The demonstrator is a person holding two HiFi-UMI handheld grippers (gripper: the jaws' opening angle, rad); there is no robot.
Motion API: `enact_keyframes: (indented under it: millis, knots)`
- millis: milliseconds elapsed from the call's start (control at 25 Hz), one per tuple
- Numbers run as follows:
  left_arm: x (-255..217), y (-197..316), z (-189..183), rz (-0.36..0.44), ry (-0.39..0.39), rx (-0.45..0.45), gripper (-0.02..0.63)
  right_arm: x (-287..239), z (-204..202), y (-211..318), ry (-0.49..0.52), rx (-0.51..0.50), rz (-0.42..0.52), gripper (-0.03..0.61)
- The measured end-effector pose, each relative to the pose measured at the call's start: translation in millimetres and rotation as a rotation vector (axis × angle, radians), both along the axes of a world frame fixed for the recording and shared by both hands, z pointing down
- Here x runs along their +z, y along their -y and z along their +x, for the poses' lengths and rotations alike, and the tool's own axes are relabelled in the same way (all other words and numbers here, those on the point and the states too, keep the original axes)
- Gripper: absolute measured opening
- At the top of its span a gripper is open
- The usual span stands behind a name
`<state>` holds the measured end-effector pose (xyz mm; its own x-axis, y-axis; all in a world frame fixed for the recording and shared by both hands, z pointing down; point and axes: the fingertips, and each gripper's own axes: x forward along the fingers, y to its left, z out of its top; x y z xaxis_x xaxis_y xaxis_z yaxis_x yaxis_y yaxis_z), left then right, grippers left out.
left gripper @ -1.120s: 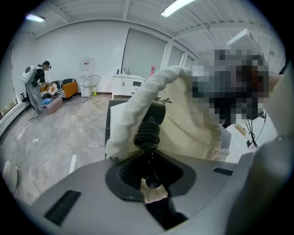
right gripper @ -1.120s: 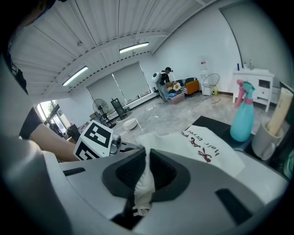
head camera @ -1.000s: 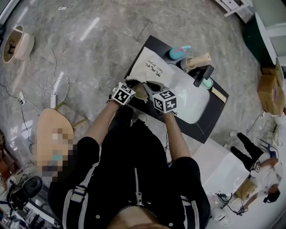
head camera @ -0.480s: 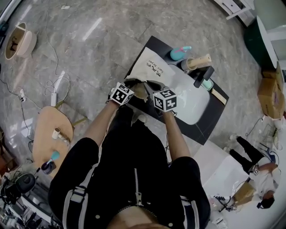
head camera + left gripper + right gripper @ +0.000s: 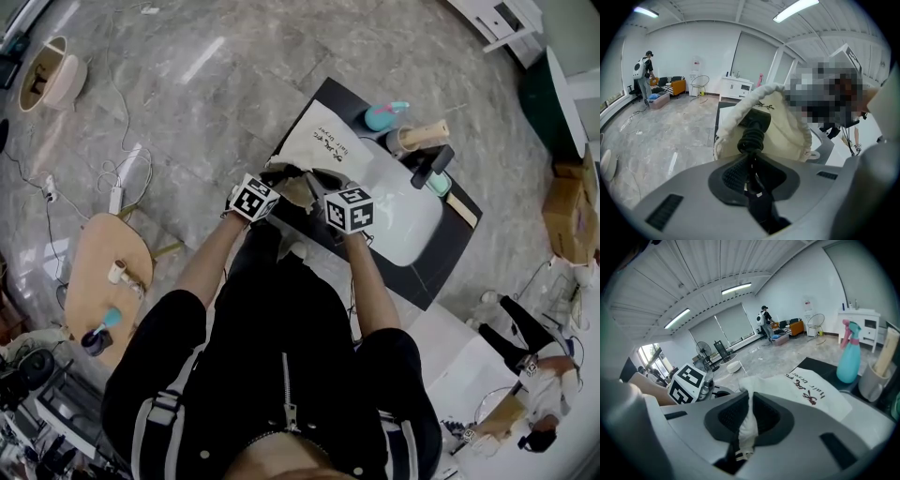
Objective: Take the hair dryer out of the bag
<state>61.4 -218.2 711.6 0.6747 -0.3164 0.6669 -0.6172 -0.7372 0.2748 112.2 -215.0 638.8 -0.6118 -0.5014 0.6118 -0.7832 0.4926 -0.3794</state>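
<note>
Head view: the cream bag [image 5: 317,142] lies at the left corner of the black surface [image 5: 448,255], its mouth turned to the near edge, beside the white basin [image 5: 405,211]; the left gripper [image 5: 281,186] and the right gripper [image 5: 324,186] meet at that mouth, so the step in hand looks like the draw itself, one side pulling while the other holds the cloth back; a teal spray bottle [image 5: 382,116] and a cup [image 5: 409,141] stand at the far edge, clear of the work. Left gripper view: the jaws are clenched, nearly together, on the ribbed black cord end [image 5: 751,140] of the hair dryer [image 5: 757,122], whose dark body shows just inside the gathered rim, most of it within the bag. Right gripper view: the jaws are pinched tight on a fold of the bag's white rim [image 5: 748,414], the printed side of the bag stretching away toward the spray bottle. By my judgement the next move calls for the left side to pull toward the person and upward while the right keeps the rim pinned; a grip on the cord end alone may slip or strain it, so a steady, gentle pull seems wise.
</note>
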Motion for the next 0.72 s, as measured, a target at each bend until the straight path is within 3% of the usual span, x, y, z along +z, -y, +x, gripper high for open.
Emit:
enact_keyframes:
  millis: [720]
  knots:
    - [-2, -20, -28, -0.005, 0.005, -0.027, 0.066, -2, -6, 0, -0.011, -0.022, -0.007, 0.04]
